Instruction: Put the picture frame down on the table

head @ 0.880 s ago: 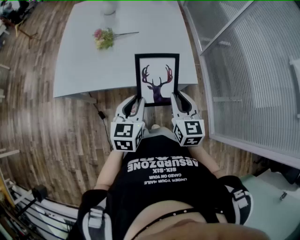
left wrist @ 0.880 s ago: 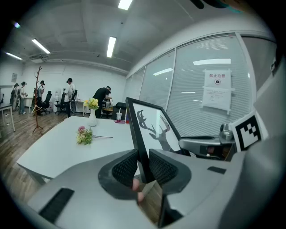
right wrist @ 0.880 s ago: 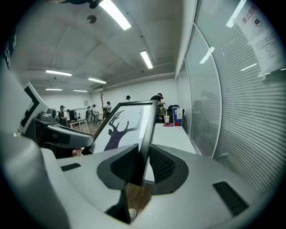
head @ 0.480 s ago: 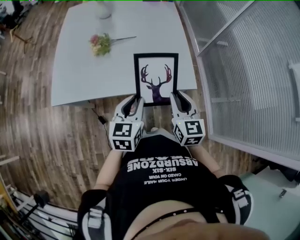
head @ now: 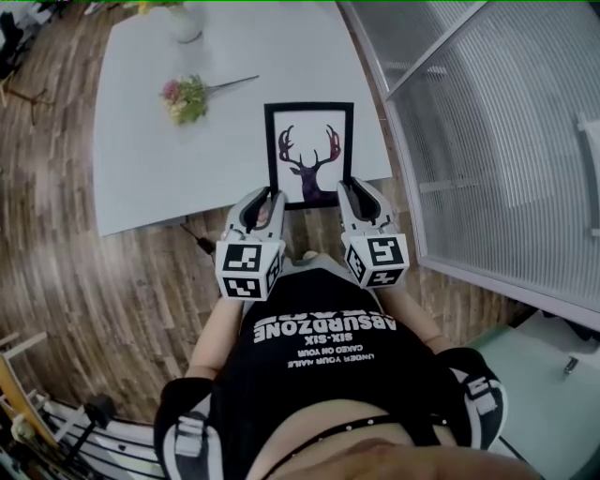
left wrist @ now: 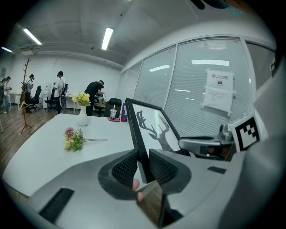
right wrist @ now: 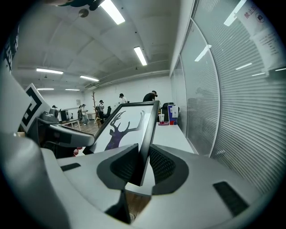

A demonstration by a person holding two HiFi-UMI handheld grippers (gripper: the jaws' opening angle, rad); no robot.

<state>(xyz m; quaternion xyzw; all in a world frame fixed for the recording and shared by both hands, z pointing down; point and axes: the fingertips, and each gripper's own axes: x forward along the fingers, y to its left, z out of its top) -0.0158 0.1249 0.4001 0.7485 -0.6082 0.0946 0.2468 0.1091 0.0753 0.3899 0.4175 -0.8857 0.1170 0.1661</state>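
- Nearest is the person's black shirt (head: 323, 361). Both grippers reach forward from it, side by side, so each one carries one side of the load.
- The left gripper (left wrist: 142, 169) has its jaws clenched on the left bar of the picture frame (head: 309, 150), low on the bar. The ribbed pads press on the front and back faces.
- The right gripper (right wrist: 142, 164) grasps the right bar in the same way, also near the lower corner. I think this two-sided hold keeps the frame from twisting.
- The frame shows a deer print facing up. It is held in the air and sloped, with the far edge higher than the near one.
- In the head view its lower part hangs past the near edge of the white table (head: 150, 178), above the wooden floor (head: 112, 291). The rest is over the table's right part.
- In my judgement the frame is not yet set down. It must go a little forward and then be lowered flat.
- Farther on the table lies a bunch of flowers (head: 185, 97), and behind it stands a white vase (head: 185, 23). Both are well apart from the frame, to the left.
- A glass partition (head: 487, 141) runs near the table's right edge, so there is little room on that side.
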